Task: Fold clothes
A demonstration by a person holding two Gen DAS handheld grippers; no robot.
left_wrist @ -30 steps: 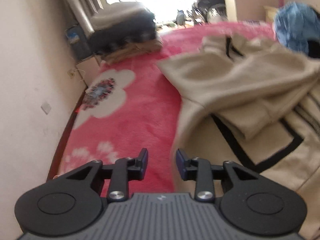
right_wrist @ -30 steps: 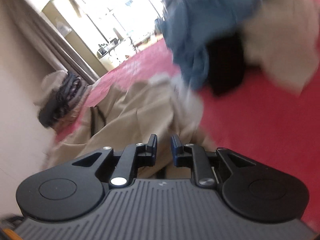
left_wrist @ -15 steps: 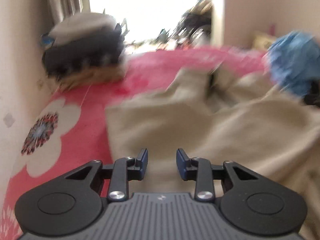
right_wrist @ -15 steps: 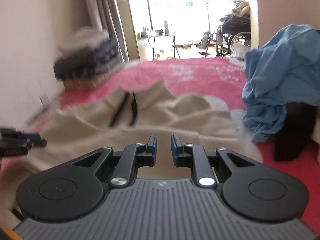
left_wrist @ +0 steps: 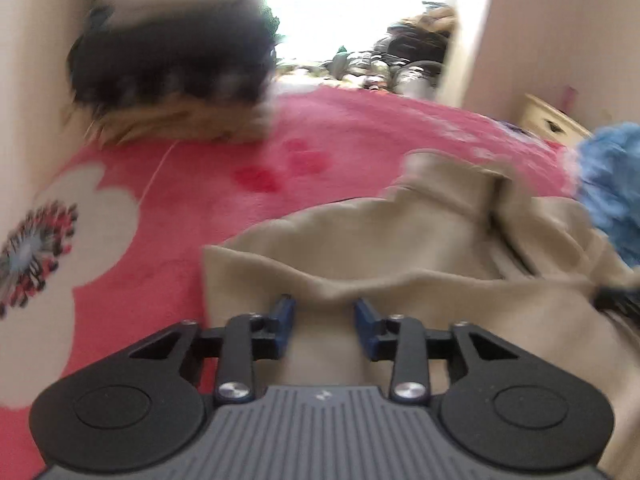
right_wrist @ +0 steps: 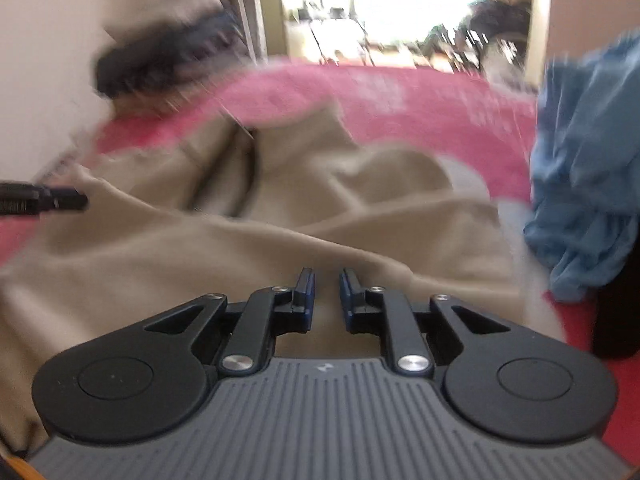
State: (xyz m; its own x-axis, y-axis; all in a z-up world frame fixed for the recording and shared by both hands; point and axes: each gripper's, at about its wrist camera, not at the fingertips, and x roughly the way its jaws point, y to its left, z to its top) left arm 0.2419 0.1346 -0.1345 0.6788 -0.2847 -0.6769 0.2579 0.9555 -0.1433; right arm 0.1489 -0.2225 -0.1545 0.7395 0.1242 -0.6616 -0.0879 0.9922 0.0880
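A beige garment with black trim lies crumpled on a pink flowered blanket. My left gripper hangs low over its near-left edge, jaws apart, a raised fold of the cloth at the fingertips but not pinched. In the right wrist view the same beige garment fills the middle. My right gripper is just above it with a narrow gap, its jaws closing, the pads not pressing on cloth. The left gripper's tip shows at the left edge. Both views are motion-blurred.
A blue garment is heaped to the right, with a black item beside it. A pile of dark and light clothes sits at the back left by the wall. A cream nightstand stands beyond the bed's right side.
Both grippers have swung toward the far end of the beige garment and dropped closer to it. The left one crossed from the pink blanket onto the cloth; the right gap narrowed.
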